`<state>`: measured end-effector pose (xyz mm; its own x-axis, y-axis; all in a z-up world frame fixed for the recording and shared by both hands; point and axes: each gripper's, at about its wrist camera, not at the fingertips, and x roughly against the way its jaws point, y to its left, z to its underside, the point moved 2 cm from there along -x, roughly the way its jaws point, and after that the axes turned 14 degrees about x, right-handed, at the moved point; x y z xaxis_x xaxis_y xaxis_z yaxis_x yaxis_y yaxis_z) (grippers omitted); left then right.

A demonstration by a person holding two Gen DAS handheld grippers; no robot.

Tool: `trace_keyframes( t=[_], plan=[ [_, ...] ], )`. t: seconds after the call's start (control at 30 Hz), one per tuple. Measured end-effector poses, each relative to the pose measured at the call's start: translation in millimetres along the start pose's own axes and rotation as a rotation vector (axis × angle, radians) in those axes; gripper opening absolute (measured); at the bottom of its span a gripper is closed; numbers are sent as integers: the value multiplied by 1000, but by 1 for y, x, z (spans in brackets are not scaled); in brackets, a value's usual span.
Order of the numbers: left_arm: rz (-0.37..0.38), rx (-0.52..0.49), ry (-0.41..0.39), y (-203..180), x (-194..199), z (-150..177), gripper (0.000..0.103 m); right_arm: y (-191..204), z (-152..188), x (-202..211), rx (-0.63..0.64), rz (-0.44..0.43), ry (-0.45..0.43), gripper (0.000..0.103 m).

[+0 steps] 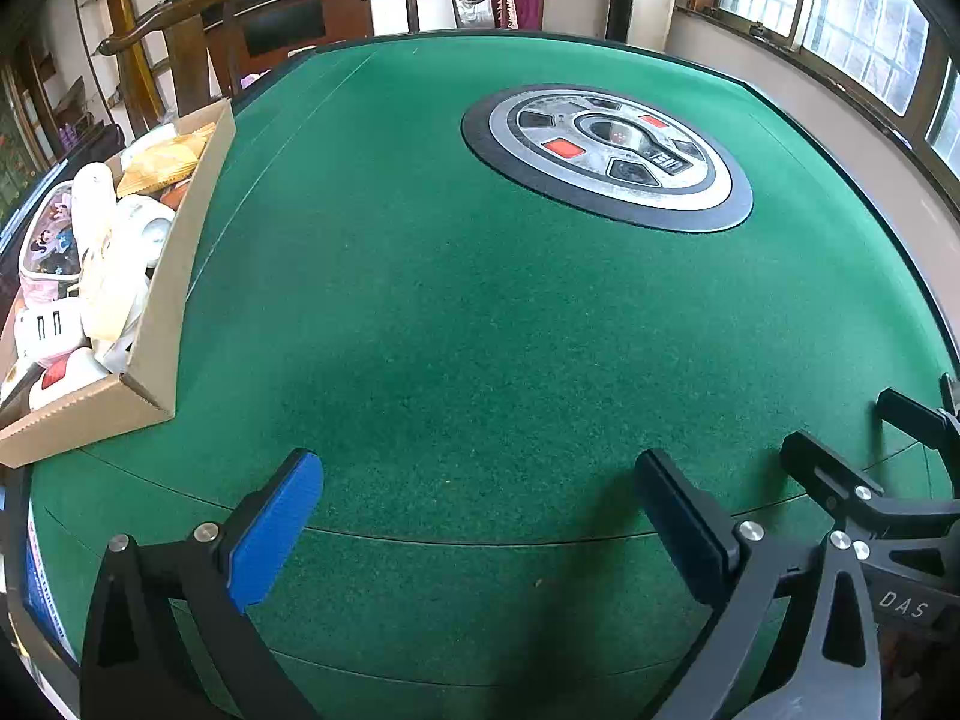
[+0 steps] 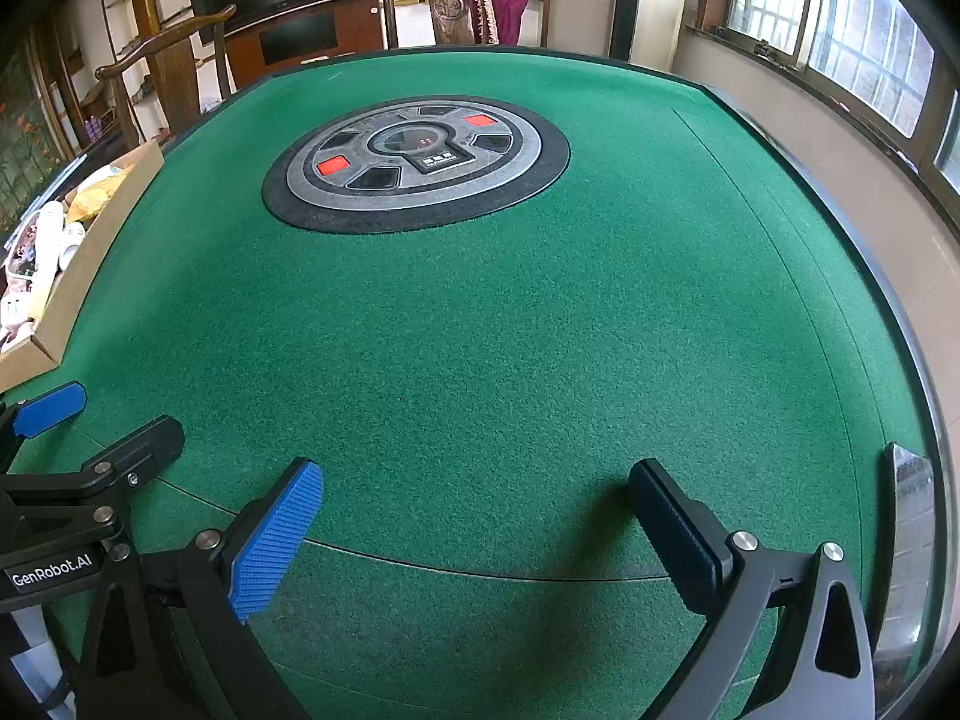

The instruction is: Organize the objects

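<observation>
A cardboard box [image 1: 159, 306] stands at the left edge of the green felt table [image 1: 456, 312]. It holds several items: a pink cartoon pouch [image 1: 51, 240], white pieces, a tan crinkled pack [image 1: 162, 162] and a white plug block [image 1: 48, 330]. My left gripper [image 1: 479, 468] hangs open over bare felt to the right of the box, nothing between its fingers. My right gripper [image 2: 476, 474] is open too, over bare felt near the front edge, holding nothing. Each shows in the other's view: the right gripper [image 1: 852, 426] at the far right, the left gripper [image 2: 126, 411] at the far left, near the box [image 2: 90, 240].
A round grey control disc [image 1: 606, 156] with red buttons sits in the table's middle [image 2: 414, 162]. Wooden chairs [image 2: 168, 54] stand behind the table's far and left sides. Windows [image 2: 864, 42] run along the right wall. A raised dark rim [image 2: 900, 324] bounds the felt.
</observation>
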<state>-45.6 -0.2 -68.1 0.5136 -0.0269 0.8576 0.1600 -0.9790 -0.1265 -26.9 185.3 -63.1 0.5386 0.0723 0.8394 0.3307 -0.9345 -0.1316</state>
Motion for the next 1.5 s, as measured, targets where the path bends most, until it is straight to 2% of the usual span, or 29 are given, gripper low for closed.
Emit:
trace_keyframes(
  t=[0.77,0.83,0.9,1.5],
  plan=[
    [1,0,-1,0,0,1,103,-3,-1,-2,-9,6,3,103],
    [23,-34,-4,-5,2,3,98,-4,-2,-3,-26,11,4,103],
    [51,-90,15,-14,2,6,103,-7,-3,-5,-49,31,12,103],
    [52,-84,12,-15,3,5,103,-4,-2,-3,-49,34,13,103]
  ],
)
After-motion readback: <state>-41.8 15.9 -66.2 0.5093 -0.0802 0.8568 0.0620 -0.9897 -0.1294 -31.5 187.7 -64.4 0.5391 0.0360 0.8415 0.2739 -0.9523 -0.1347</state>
